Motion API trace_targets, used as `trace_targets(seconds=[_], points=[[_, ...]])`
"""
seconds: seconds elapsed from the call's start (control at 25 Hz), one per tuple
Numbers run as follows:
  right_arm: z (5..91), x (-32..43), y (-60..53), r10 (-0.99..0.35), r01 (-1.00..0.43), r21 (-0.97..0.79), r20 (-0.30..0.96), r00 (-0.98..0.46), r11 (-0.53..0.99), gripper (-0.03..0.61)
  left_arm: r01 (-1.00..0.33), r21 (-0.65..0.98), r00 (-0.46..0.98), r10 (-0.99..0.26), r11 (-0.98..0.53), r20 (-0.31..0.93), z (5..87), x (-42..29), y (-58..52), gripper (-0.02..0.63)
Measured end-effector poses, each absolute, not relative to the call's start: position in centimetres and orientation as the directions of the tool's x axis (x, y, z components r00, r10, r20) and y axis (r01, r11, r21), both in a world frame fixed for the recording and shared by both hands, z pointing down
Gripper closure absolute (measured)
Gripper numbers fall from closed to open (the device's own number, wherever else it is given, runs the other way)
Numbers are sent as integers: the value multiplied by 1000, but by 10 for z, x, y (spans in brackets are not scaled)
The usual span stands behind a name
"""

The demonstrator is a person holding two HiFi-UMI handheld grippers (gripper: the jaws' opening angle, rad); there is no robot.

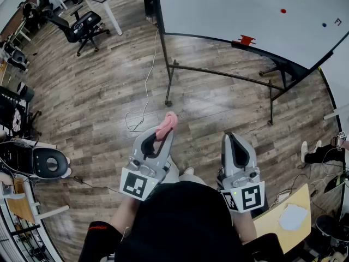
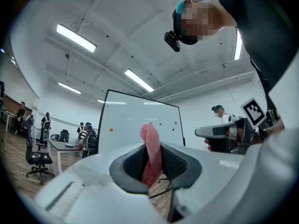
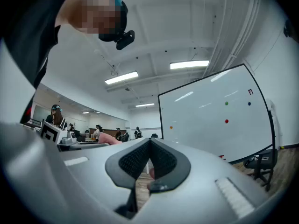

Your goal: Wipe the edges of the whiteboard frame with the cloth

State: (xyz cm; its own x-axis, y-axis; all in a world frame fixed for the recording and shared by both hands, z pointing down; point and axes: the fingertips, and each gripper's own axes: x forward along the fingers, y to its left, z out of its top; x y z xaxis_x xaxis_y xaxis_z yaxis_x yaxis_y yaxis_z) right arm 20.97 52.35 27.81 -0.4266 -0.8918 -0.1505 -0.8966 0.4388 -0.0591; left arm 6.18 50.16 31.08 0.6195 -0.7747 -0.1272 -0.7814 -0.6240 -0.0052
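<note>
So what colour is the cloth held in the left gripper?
Pink. The soft textured cloth shows best in the left gripper view.

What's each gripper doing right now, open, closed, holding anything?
Left gripper: closed on the pink cloth.
Right gripper: closed, nothing between its jaws.

I count two tongs in my feeds, the left tongs (image 1: 163,131) and the right tongs (image 1: 232,137). There is one pink cloth (image 1: 167,122) and one whiteboard (image 1: 234,4). The board carries four coloured dots: one orange dot (image 3: 171,127), one green dot (image 3: 226,103), one blue dot (image 3: 249,103) and one red dot (image 3: 226,121).
</note>
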Motion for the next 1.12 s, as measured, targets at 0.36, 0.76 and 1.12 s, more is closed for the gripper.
trace_targets(seconds=[0.36, 0.76, 1.12], points=[[281, 219, 539, -889, -891, -72, -141, -436, 448, 578, -794, -18, 606, -786, -608, -123, 304, 78, 517, 559], [282, 208, 537, -873, -878, -37, -132, -469, 477, 578, -805, -59, 591, -794, -590, -141, 304, 72, 515, 560], [290, 184, 466, -875, -878, -24, -98, -474, 478, 578, -784, -110, 621, -772, -611, -137, 312, 63, 445, 558]])
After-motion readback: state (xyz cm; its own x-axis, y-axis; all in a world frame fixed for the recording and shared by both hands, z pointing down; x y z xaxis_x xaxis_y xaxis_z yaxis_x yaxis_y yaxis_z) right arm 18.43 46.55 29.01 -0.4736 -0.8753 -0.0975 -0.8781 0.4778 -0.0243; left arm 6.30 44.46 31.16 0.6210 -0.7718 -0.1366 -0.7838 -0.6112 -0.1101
